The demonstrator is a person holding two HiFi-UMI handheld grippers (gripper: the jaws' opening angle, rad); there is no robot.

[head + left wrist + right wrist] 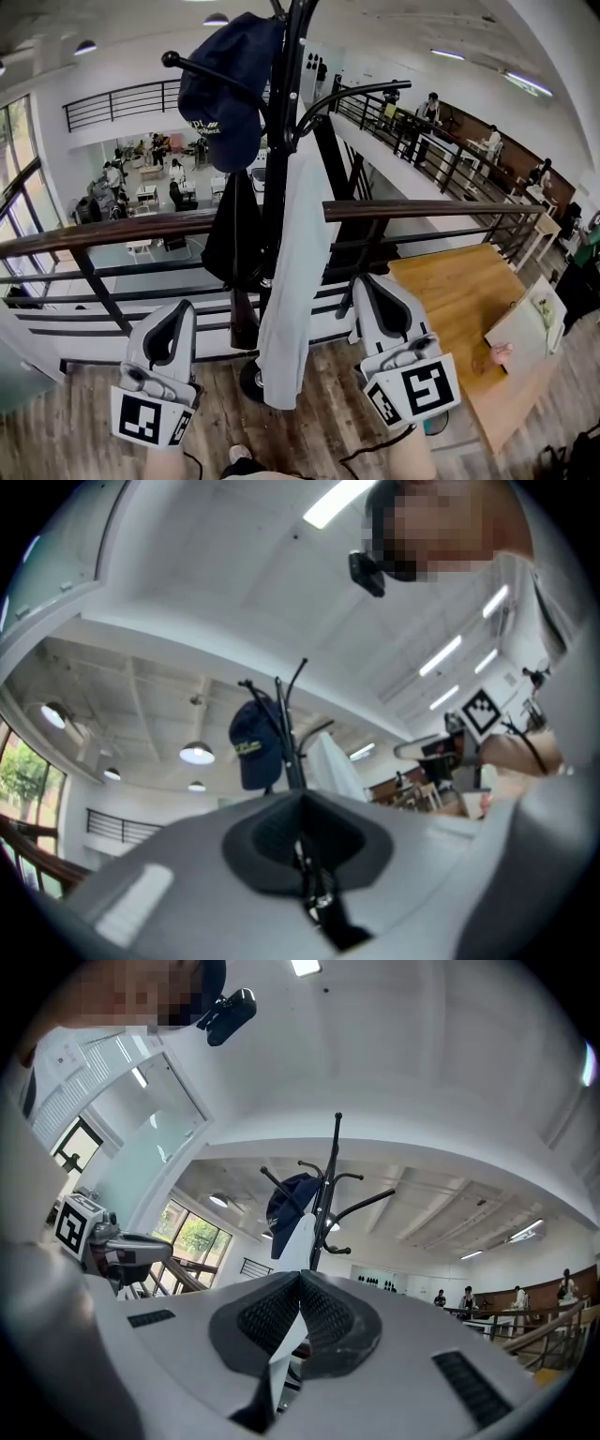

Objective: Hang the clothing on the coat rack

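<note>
- The black coat rack [281, 141] stands on the wood floor [328, 412] right in front of a dark railing [112, 230], its pole running up through the middle of the head view.
- A long white garment [292, 281] hangs from the rack, draped down against the pole's 3 o'clock side. Its hem ends just above the rack's base.
- A dark garment [234, 234] hangs on the pole's 9 o'clock side, touching the white one's edge.
- A navy cap [225, 103] sits on a curved hook towards 11 o'clock, at the top of the rack.
- The left tongs [175, 314] are held low at 7 o'clock from the white garment, apart from it. In the left gripper view the tongs [300, 799] are pressed together at the tips with nothing between them. The rack [286, 733], cap [253, 742] and white garment [333, 766] show beyond them.
- The right tongs [373, 286] are at 4 o'clock from the garment, near it but not touching. In the right gripper view the tongs [300, 1277] are closed tip to tip and empty. The white garment [298, 1246] shows behind them, below the cap [289, 1204] on the rack [326, 1185].
- A wooden worktop [469, 291] stands at 3 o'clock from the rack, beyond the right tongs.
</note>
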